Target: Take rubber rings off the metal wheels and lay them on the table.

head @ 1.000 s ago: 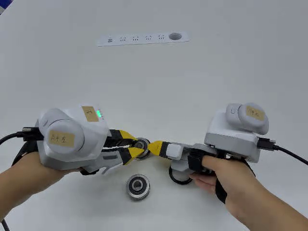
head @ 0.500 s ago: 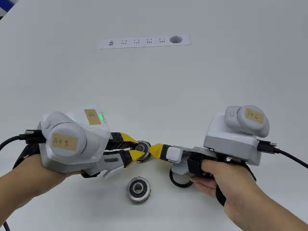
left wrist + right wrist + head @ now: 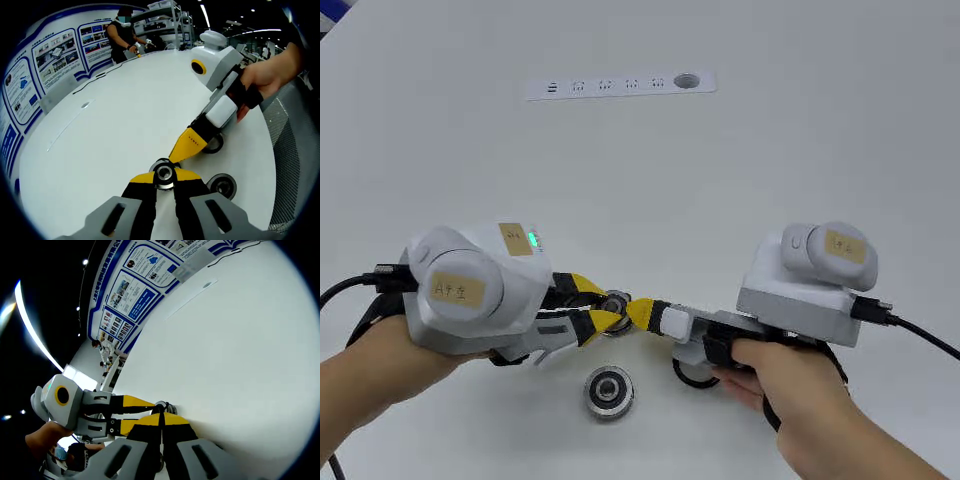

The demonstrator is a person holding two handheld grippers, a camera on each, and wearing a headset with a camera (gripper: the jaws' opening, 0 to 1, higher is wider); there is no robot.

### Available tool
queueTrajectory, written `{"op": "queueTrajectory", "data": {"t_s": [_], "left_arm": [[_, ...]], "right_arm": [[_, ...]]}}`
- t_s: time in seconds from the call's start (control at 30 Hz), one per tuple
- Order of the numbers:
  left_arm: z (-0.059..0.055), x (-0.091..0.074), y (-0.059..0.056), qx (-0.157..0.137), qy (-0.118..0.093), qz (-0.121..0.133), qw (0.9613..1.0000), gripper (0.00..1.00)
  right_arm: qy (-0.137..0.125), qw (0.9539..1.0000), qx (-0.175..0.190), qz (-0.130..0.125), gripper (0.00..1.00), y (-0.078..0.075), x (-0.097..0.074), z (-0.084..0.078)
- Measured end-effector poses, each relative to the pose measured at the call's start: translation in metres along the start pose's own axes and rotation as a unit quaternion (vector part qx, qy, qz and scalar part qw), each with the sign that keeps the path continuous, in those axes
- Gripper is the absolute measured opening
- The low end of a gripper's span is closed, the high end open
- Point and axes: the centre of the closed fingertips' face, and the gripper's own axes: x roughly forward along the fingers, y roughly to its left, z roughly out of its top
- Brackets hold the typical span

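1. Little has moved. The right gripper (image 3: 640,313) has edged slightly left toward the held wheel (image 3: 615,299), and the left gripper (image 3: 593,304) stays put.
2. The left gripper is clenched on the held wheel, lower centre of the head view. Its own view shows both yellow tips on the wheel's sides. I can't tell whether the wheel touches the surface (image 3: 740,170) or sits just above it.
3. The right gripper's jaws are closed together, with the tip touching the held wheel's rim from the right of the frame. I can't tell whether any rubber is pinched between the tips.
4. A second wheel (image 3: 609,391) lies flat at bottom centre with its black ring still on. A loose ring (image 3: 692,376) lies on the surface under the right gripper, just right of centre, already off.
5. Handling, as a judgement:
   - The wheels look like small metal bearings: rigid, dense for their size and smooth, so they are likely to spin or skid if held lightly.
   - The rubber ring is soft, stretchy, light and grippy, and probably sits tight in a groove.
6. Where to hold:
   - Keep the wheel clamped across its faces with the left gripper, leaving the rim exposed on the right.
   - Catch the ring at that free edge, away from the left tips, and peel it sideways off the rim.
   - Risk: the closed tip slides off the smooth metal and never gets under the rubber.
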Motion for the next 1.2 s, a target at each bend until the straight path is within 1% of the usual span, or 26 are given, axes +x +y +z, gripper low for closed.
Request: {"op": "queueTrajectory", "data": {"t_s": [0.2, 0.27, 0.37, 0.47, 0.5, 0.53, 0.57, 0.6, 0.7, 1.0, 1.13, 1.2], "left_arm": [[0.000, 0.000, 0.000, 0.000, 0.001, 0.000, 1.0000, 0.13], [0.000, 0.000, 0.000, 0.000, 0.001, 0.000, 1.0000, 0.13], [0.000, 0.000, 0.000, 0.001, 0.001, 0.000, 1.0000, 0.13], [0.000, 0.000, 0.000, 0.001, 0.001, 0.000, 1.0000, 0.13], [0.000, 0.000, 0.000, 0.001, 0.002, 0.000, 1.0000, 0.13], [0.000, 0.000, 0.000, 0.001, 0.002, 0.000, 1.0000, 0.13], [0.000, 0.000, 0.000, 0.001, 0.002, 0.000, 1.0000, 0.13], [0.000, 0.000, 0.000, 0.001, 0.001, 0.000, 1.0000, 0.13], [0.000, 0.000, 0.000, 0.001, 0.002, 0.000, 1.0000, 0.13], [0.000, 0.000, 0.001, 0.004, 0.003, 0.001, 1.0000, 0.13], [0.001, 0.000, 0.001, 0.016, 0.004, 0.002, 0.9999, 0.13], [0.001, 0.000, 0.001, 0.018, 0.005, 0.001, 0.9998, 0.14]], "right_arm": [[0.002, 0.9999, -0.016, 0.000, 0.00, 0.002, 0.001, 0.000], [0.004, 0.9995, -0.032, -0.002, 0.00, 0.003, 0.001, 0.000], [0.004, 0.9993, -0.037, 0.001, 0.00, 0.005, 0.002, 0.000], [0.006, 0.9991, -0.042, 0.006, 0.00, 0.009, 0.004, -0.001], [0.006, 0.9990, -0.040, 0.019, 0.00, 0.015, 0.005, -0.001], [0.001, 0.9988, -0.044, 0.023, 0.00, 0.019, 0.006, 0.001], [0.005, 0.9983, -0.056, 0.013, 0.00, 0.020, 0.007, 0.002], [0.010, 0.9977, -0.065, 0.013, 0.00, 0.020, 0.008, 0.002], [0.009, 0.9982, -0.058, 0.016, 0.01, 0.021, 0.008, 0.003], [0.004, 0.9991, -0.041, 0.011, 0.01, 0.017, 0.005, 0.003], [-0.001, 0.9995, -0.030, 0.009, 0.01, 0.013, 0.003, 0.005], [-0.004, 0.9998, -0.019, 0.009, 0.01, 0.012, 0.002, 0.005]]}}
